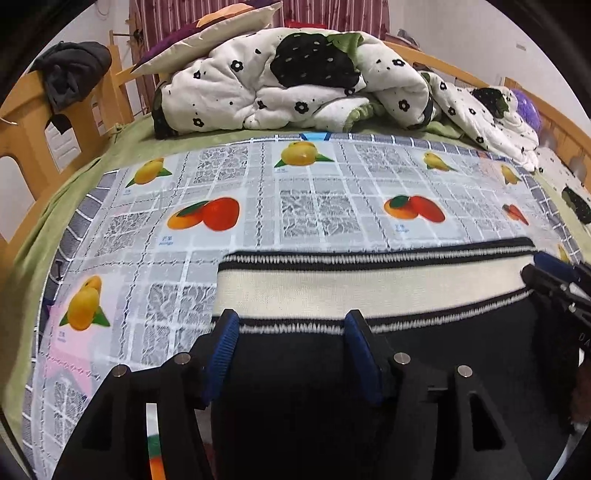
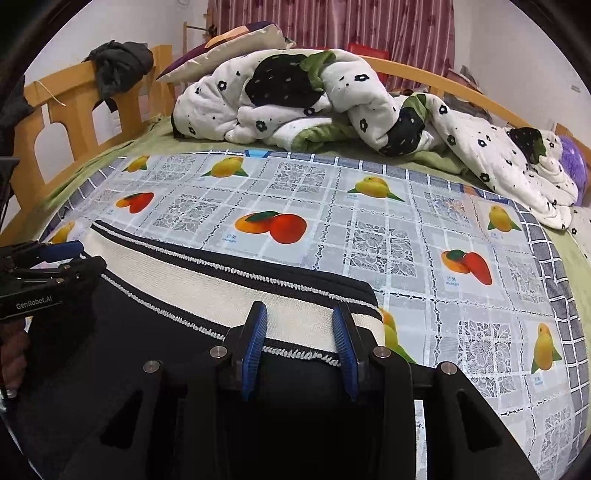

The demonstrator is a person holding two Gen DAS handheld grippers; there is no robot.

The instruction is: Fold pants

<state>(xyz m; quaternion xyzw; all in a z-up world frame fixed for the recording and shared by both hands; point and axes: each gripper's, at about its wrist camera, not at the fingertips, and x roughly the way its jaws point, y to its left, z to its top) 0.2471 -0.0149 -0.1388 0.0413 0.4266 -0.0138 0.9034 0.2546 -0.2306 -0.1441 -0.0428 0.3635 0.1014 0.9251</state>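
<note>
I'm looking down both wrist cams at the pants (image 1: 332,369), dark w/ a wide cream waistband (image 1: 369,284) edged in black-and-white stitching. They're lying flat on the fruit-print plastic cloth (image 1: 314,206) covering the near part of the bed, waistband facing away from me.

Left gripper (image 1: 291,332) is hovering at the waistband's left end, blue pads (image 1: 223,354) standing apart w/ dark fabric showing between them; nothing's being pinched, so I'm reading it as released. Right gripper (image 2: 299,332) is sitting at the waistband's right corner, fingers also apart, straddling the cream band and its stitched lower edge; can't see the pads pressing on cloth, so I'm calling it unclenched too. Each gripper is also showing at the edge of the other's view.

Behind the cloth, a white flower-print quilt (image 2: 314,103) is lying bunched up on the green sheet (image 1: 74,177), w/ a pillow (image 1: 207,33) propped at the back and dark clothes (image 2: 118,70) draped over the wooden bed frame (image 2: 74,110).
</note>
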